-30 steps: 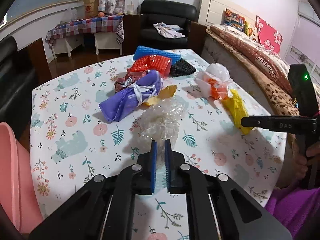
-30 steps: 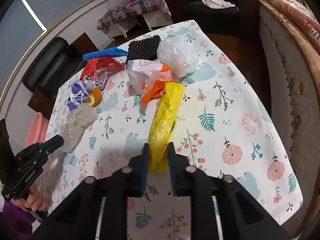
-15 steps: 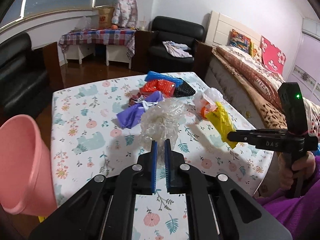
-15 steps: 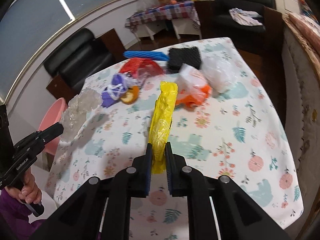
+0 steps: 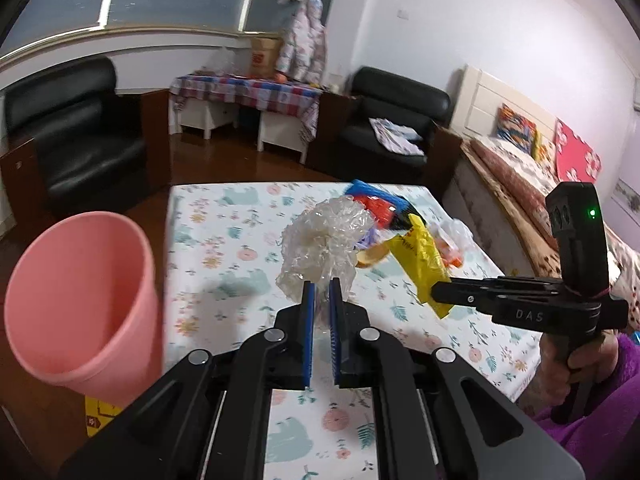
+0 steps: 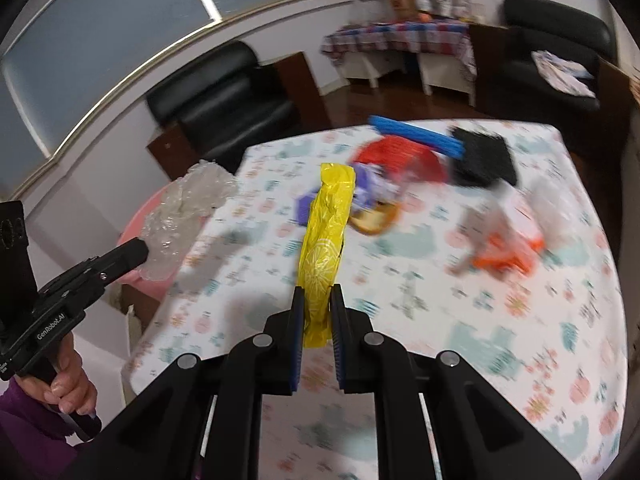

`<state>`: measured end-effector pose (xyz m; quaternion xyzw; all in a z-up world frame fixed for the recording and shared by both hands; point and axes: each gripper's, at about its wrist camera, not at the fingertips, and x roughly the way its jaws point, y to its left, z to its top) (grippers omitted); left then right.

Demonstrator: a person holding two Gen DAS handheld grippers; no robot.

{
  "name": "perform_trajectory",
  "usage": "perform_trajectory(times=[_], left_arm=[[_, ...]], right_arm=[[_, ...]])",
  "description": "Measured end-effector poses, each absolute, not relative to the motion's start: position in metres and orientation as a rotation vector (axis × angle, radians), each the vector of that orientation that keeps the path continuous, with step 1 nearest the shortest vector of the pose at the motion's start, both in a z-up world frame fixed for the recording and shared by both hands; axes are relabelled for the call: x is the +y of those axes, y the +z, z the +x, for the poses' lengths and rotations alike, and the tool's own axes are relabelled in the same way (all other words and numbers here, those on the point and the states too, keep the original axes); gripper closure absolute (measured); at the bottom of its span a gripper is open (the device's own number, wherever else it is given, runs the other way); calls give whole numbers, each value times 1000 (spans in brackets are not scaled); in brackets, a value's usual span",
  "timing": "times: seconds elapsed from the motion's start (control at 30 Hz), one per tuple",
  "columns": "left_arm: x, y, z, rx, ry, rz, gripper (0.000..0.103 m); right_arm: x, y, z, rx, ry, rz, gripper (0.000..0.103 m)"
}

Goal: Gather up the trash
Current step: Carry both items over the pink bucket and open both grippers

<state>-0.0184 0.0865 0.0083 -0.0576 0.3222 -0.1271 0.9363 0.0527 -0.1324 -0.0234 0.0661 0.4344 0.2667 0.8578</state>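
Note:
My left gripper [image 5: 320, 292] is shut on a crumpled clear plastic wrap [image 5: 324, 240] and holds it above the table's left part; it also shows in the right wrist view [image 6: 188, 204]. My right gripper [image 6: 317, 300] is shut on a yellow plastic bag [image 6: 326, 236], lifted off the table, also seen in the left wrist view [image 5: 420, 260]. A pink bin [image 5: 80, 300] stands on the floor left of the table. More trash lies at the far side: a red bag [image 6: 400, 156], a blue strip [image 6: 416, 136], a black mesh [image 6: 482, 158], a purple bag [image 6: 368, 192], an orange and white bag [image 6: 508, 236].
The table [image 5: 224, 248] has a floral cloth. Black armchairs [image 5: 76, 136] stand beyond it on the left and at the back [image 5: 392, 120]. A bed [image 5: 520, 176] runs along the right side. A small table with a checked cloth [image 5: 248, 92] stands at the wall.
Both grippers have lifted their bags off the table and swung left. The pink bin has come further into the left wrist view. The right wrist view is blurred by motion.

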Motion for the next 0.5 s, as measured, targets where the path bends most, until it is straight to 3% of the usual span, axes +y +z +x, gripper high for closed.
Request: perform_trajectory(times=[0.5], left_arm=[[172, 21, -47, 608, 29, -215, 96]], right_arm=[[1, 7, 75, 850, 869, 29, 91]])
